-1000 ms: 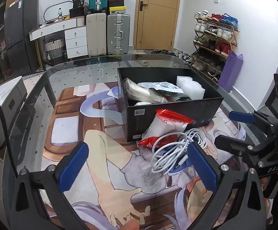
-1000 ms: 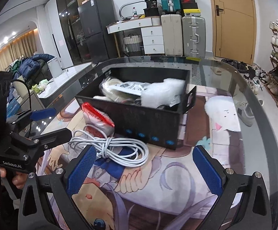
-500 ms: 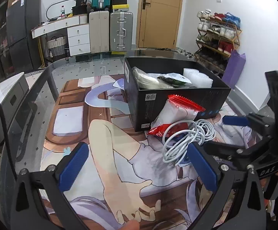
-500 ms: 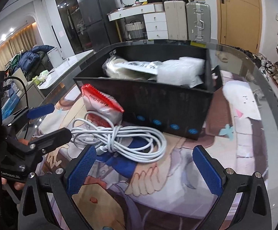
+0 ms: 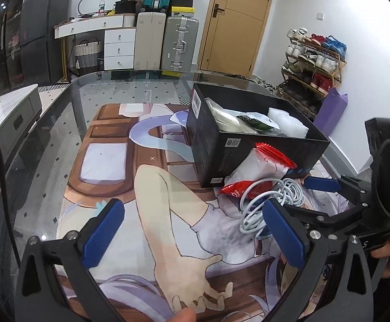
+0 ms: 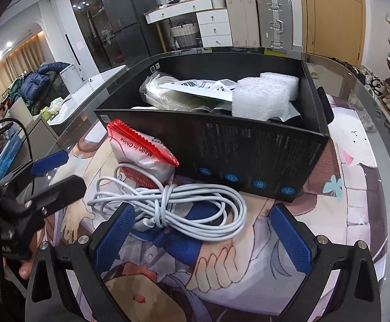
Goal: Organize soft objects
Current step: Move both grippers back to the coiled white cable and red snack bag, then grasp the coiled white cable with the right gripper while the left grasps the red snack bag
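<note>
A black open box stands on the printed mat and holds a clear bag, a printed pouch and bubble wrap. A red-and-white packet leans on the box's near wall. A coiled white cable lies in front of it. My right gripper is open, just in front of the cable. My left gripper is open and empty, left of the cable; my right gripper also shows in the left wrist view.
The printed mat covers a glass table with a curved edge. Beyond stand drawers, suitcases, a door, a shoe rack and a purple bag.
Both grippers have moved closer to the table and the cable. The right gripper now stands right over the near edge of the coil. Both stay open.
</note>
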`<state>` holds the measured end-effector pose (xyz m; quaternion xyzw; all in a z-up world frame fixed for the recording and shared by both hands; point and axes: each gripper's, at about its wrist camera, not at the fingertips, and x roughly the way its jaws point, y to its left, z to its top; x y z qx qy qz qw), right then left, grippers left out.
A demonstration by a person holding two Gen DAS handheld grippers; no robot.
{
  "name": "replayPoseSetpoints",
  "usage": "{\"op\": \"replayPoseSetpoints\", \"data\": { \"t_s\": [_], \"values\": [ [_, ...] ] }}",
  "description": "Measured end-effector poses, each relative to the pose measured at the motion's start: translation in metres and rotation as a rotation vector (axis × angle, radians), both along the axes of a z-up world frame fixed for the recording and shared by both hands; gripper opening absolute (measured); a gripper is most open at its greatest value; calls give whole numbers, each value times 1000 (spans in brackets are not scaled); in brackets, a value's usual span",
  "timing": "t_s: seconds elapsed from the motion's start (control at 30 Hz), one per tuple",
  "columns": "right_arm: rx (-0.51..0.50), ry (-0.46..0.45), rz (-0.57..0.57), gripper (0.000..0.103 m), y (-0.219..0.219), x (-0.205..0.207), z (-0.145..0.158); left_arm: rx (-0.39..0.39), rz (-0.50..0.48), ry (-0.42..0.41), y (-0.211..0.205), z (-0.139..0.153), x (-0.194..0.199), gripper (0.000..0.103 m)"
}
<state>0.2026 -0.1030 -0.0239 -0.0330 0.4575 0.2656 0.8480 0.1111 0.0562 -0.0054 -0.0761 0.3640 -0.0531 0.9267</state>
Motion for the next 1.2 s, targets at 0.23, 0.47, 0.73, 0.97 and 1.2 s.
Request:
{"op": "replayPoseSetpoints", "data": {
  "t_s": [0.23, 0.47, 0.73, 0.97, 1.2],
  "values": [
    [-58, -8, -16, 102, 11, 4, -2, -14, 0, 2, 2, -1, 1, 103],
    [-70, -16, -38, 101, 13, 5, -3, -16, -14, 11, 1, -2, 2, 103],
    [-32, -32, -15, 81, 2, -6, 2, -11, -18, 11, -1, -2, 1, 103],
    [-2, -39, -31, 80, -14, -15, 2, 1, -21, 28, -3, -3, 2, 103],
    [45, -77, -39, 80, -37, -29, 9, 49, -20, 31, -13, -2, 3, 103]
  ]
}}
